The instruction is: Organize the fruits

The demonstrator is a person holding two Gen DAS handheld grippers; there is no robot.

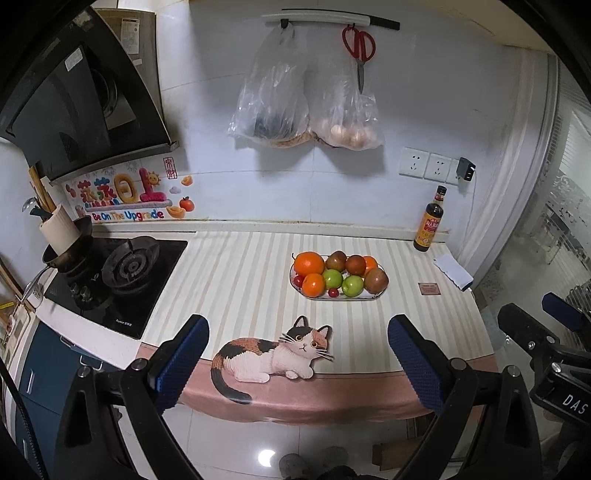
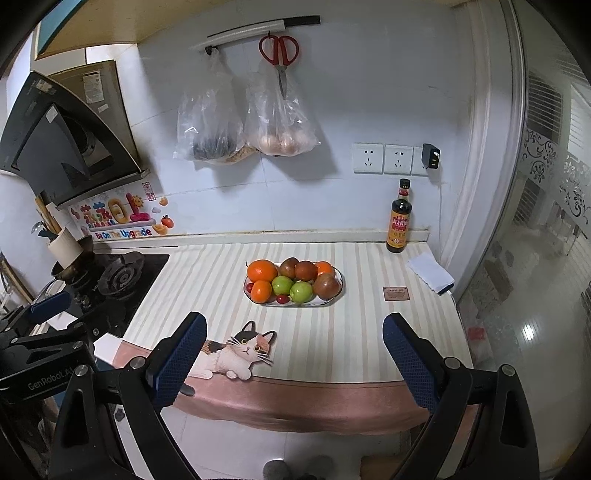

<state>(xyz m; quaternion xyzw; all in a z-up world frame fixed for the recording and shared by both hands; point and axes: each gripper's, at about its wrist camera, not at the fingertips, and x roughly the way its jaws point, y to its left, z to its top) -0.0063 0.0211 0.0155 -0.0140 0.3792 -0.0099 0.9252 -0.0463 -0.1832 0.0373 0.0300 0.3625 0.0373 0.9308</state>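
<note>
Plate on table: three oranges, two green apples, three reddish fruits. Both hand-held grippers released, empty.

You see a dark sauce bottle standing at the counter's back right corner, a folded white cloth by its right edge, and a gas stove at its left end. Above, red scissors and two plastic bags hang from a wall rail.
</note>
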